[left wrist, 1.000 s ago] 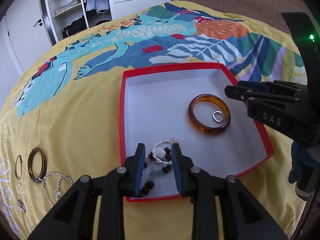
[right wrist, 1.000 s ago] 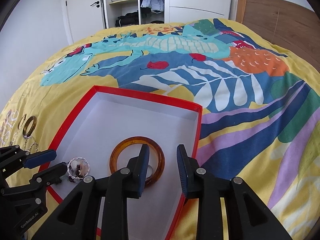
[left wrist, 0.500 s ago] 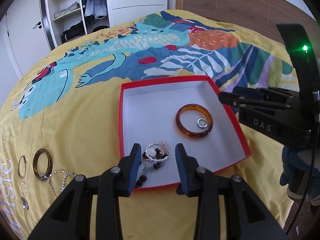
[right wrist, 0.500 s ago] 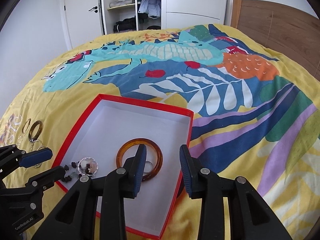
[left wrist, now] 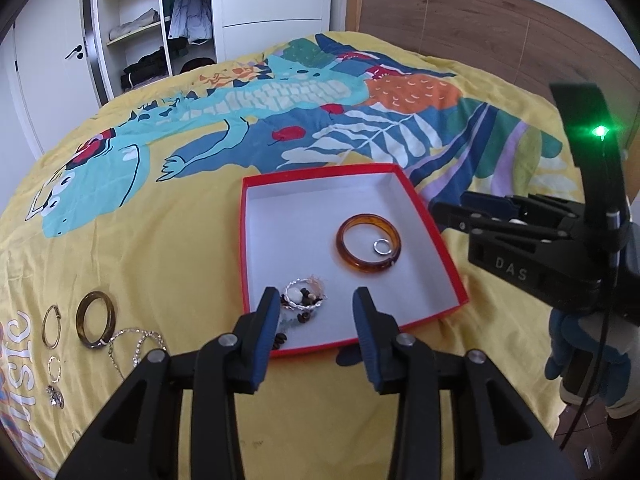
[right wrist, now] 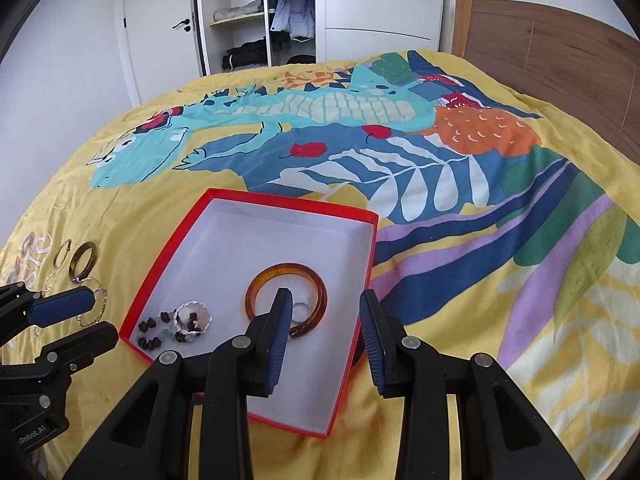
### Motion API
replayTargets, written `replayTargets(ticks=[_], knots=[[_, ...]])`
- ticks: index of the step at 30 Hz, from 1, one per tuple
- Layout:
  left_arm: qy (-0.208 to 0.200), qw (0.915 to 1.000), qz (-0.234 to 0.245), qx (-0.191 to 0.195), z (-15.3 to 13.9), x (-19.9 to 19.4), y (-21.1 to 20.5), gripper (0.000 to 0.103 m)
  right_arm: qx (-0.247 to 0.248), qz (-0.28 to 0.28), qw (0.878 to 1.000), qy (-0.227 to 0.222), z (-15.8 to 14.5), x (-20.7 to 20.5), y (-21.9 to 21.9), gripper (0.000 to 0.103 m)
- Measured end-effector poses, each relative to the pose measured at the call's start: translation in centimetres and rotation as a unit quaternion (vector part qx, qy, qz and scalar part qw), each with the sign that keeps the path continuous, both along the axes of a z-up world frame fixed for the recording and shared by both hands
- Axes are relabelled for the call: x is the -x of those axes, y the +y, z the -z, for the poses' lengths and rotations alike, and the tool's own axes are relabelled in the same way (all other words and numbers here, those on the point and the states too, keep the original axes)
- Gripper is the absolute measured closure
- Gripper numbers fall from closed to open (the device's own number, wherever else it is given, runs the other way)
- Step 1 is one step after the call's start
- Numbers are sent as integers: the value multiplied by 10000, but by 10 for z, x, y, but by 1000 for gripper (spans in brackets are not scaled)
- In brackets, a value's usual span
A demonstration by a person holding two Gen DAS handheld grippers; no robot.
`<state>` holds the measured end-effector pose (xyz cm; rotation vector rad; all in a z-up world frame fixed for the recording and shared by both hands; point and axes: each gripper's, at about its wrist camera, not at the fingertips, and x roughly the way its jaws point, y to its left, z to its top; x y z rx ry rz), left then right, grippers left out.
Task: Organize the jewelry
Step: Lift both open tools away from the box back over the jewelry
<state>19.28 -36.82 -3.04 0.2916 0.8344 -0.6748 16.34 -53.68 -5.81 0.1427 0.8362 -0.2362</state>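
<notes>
Jewelry, sorted in part: we list it from our grippers outward. Our left gripper hangs with its blue-padded fingers spread wide and nothing between them, above the near edge of the red box. Our right gripper is likewise wide open and holds nothing, over the box's right near corner.

Inside the box, on its white floor:
- one dark bead bracelet, in the near left corner, partly behind our left finger in the left wrist view;
- one twisted silver bangle lying on and touching the beads, with a pale stone showing inside its ring;
- one amber bangle, lying flat toward the right of the box, apart from the bead pile;
- one small silver ring, lying inside the amber bangle's circle, against its right side.

Outside the box, on the yellow bedspread to the left:
- one dark brown bangle;
- one thin gold hoop just beside it;
- one silver chain, touching the brown bangle's near edge;
- one small thin ring and one small silver charm, nearer still, too small for us to describe further.

Beyond the box we note the bedspread's dinosaur print, a wooden headboard at right, and an open wardrobe with folded clothes on its shelves.
</notes>
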Motion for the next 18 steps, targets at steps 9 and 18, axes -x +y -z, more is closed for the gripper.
replayTargets(ticks=[9,18], knots=[[-2,9998,73,158,-20,18,19,59,-10,16,10000,4,-10,20,17,68],[28,9997,5,257,-33,39,55,58,12,9,10000,-36,-27,42,40,68]])
